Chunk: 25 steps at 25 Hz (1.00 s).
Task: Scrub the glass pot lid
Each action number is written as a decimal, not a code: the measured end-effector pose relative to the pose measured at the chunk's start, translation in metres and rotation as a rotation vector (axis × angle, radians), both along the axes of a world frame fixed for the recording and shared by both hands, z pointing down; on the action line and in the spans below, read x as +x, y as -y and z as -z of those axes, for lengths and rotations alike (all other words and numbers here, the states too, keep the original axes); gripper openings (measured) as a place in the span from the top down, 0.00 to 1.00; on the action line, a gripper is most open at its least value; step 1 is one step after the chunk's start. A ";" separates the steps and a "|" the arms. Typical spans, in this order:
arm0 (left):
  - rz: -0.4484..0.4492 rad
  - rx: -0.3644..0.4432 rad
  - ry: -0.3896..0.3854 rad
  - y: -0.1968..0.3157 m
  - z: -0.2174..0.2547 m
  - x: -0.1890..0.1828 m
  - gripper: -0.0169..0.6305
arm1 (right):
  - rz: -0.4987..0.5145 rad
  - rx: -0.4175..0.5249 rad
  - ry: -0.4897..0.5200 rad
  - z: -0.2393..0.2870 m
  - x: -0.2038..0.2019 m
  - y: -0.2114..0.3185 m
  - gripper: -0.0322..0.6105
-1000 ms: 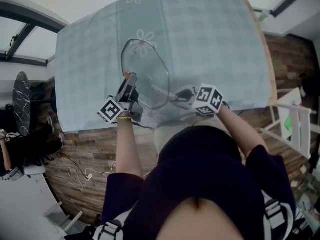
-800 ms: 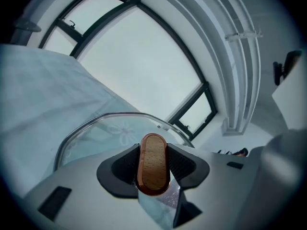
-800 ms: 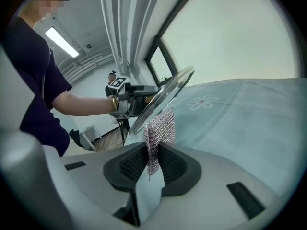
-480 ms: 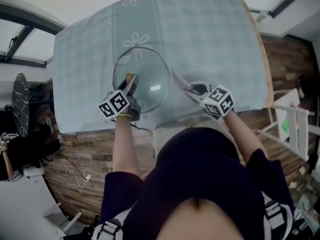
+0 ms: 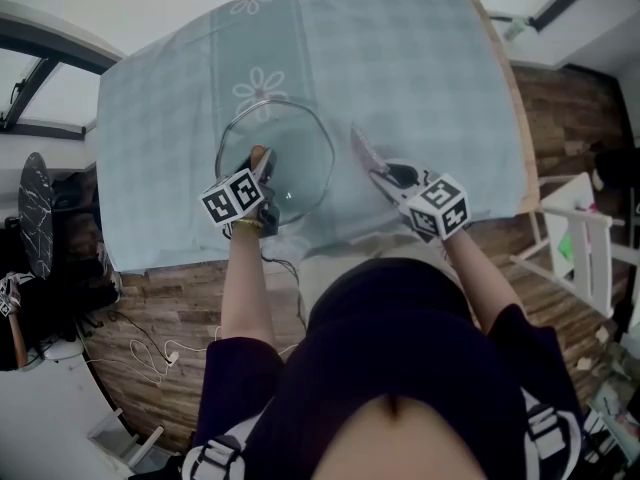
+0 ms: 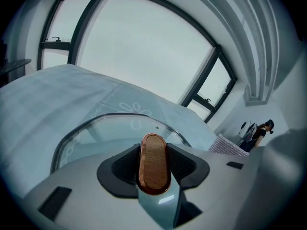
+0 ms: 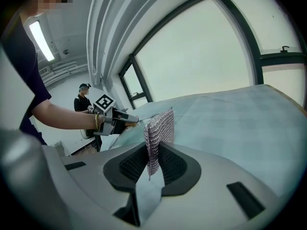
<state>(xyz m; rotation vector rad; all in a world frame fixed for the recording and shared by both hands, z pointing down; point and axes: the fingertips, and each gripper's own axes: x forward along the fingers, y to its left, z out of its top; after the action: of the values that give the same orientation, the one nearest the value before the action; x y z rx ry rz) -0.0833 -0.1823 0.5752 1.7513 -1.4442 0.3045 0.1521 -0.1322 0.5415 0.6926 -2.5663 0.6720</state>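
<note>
While our left gripper stays clamped on the wooden handle, we've brought the glass pot lid down from the steep tilt it had a second ago. It's now almost flat over the checked tablecloth, on the left half of the table near our edge. We honestly can't tell if the far rim is touching the cloth or just hovering. Over on the right, our right gripper has swung away from the glass and now sits well clear of the lid. Its jaws are pinched tight on the silvery mesh scrubbing cloth, which sticks up out of them. So right now nothing is rubbing the lid. Our guess is we're between strokes, repositioning the lid so the mesh can get at the top face next. As for the lid itself, it's clear glass with a thin metal rim and a tiny vent hole. The handle is an oval of light wood with a coppery edge. The tablecloth's flower print shows straight through the glass, and we can't spot any obvious grime from here.
</note>
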 end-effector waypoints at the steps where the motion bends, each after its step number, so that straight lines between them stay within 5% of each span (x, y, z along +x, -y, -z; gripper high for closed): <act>1: -0.002 -0.007 0.009 0.000 -0.002 0.001 0.71 | -0.005 0.001 0.004 0.001 0.001 0.000 0.83; 21: -0.014 -0.021 0.083 0.002 -0.016 0.007 0.71 | -0.074 0.025 0.058 0.018 0.003 0.004 0.83; 25: -0.039 -0.002 0.146 -0.001 -0.016 0.006 0.56 | -0.113 0.029 0.063 0.018 0.003 0.007 0.83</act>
<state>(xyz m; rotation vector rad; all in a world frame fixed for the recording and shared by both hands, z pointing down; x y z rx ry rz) -0.0769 -0.1810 0.5915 1.7880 -1.5125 0.4624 0.1553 -0.1392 0.5234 0.8446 -2.6142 0.7044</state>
